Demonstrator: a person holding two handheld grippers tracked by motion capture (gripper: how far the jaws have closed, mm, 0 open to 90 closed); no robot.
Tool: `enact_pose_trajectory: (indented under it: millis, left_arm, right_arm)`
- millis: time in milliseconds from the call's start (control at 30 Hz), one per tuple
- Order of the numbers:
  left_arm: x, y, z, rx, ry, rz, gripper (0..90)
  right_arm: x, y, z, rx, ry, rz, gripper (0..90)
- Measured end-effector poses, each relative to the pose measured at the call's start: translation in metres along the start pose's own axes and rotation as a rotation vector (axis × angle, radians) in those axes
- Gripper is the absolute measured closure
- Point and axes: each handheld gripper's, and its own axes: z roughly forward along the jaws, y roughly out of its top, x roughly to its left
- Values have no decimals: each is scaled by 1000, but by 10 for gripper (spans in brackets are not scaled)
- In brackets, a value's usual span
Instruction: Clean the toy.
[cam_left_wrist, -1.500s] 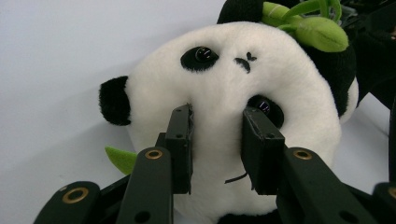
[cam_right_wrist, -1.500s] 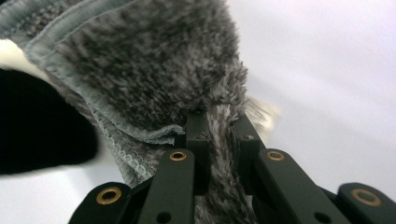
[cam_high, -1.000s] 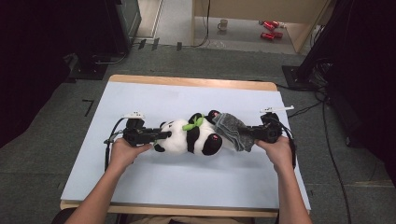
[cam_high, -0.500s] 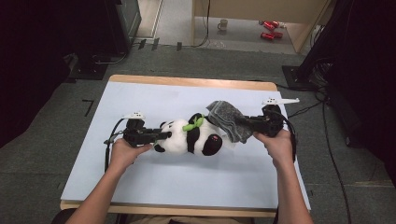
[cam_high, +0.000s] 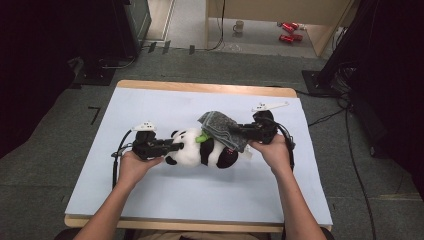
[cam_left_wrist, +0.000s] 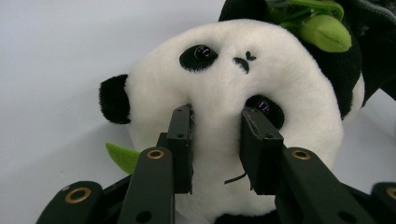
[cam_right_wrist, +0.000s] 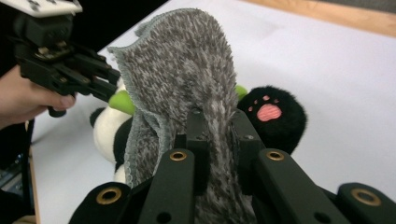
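Lifted since earlier: grey cloth (cam_right_wrist: 187, 84), pinched by right gripper (cam_right_wrist: 218, 126), exposing pink paw (cam_right_wrist: 269, 112); left gripper (cam_left_wrist: 215, 122) clamps panda (cam_left_wrist: 233, 88) face.

Left claw (cam_high: 176, 146) pinched and level; right claw (cam_high: 239, 129) clamped, facing it.

A pale blue surface (cam_high: 165, 200) with a wooden edge carries a plush panda (cam_high: 200, 150), which lies on it between the two sets of jaws.

Both black grippers (cam_high: 175, 146) (cam_high: 239, 128) carry brass-ringed screws, white marker plates and trailing black cables.
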Motion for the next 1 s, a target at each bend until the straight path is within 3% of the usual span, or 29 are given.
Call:
enact_pose_trajectory:
  millis: [200, 267, 467, 1000]
  left_arm:
    - [-1, 1, 0, 7, 3, 12, 684]
    - [-1, 1, 0, 9, 2, 15, 684]
    - [-1, 2, 0, 15, 6, 35, 685]
    - [8, 5, -1, 19, -29, 7, 693]
  right_arm:
    - [-2, -7, 17, 69, -20, -4, 819]
    - [-6, -11, 18, 73, -14, 20, 820]
    - [-9, -17, 18, 84, -22, 19, 820]
    - [-23, -35, 8, 109, -45, 86, 820]
